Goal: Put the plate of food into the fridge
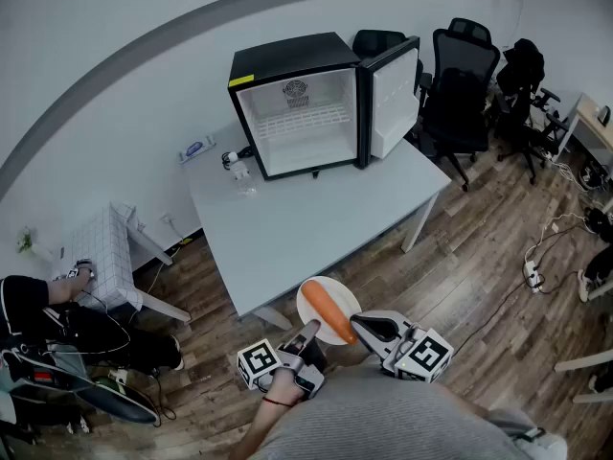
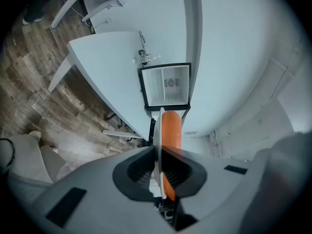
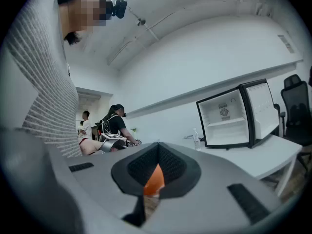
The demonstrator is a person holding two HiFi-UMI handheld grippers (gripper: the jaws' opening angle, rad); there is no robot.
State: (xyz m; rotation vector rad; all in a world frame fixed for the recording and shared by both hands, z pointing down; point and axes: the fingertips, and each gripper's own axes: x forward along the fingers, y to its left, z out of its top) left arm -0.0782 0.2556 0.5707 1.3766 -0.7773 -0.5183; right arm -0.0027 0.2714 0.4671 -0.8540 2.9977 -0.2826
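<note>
The left gripper [image 1: 308, 334], pointing roughly level, is pinching the rim of the white plate [image 1: 308, 291], with 1 orange carrot [image 1: 329, 312] lying across it. The right gripper [image 1: 370, 327] is pressing its jaws together just beside the plate.

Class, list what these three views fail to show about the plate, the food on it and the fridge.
- What the orange food is: too small in the head view, seen end-on in the left gripper view.
- Whether the right gripper grips the plate: its own view shows only an orange sliver between the jaws.
- The emblem inside the fridge: too small in every view.
</note>
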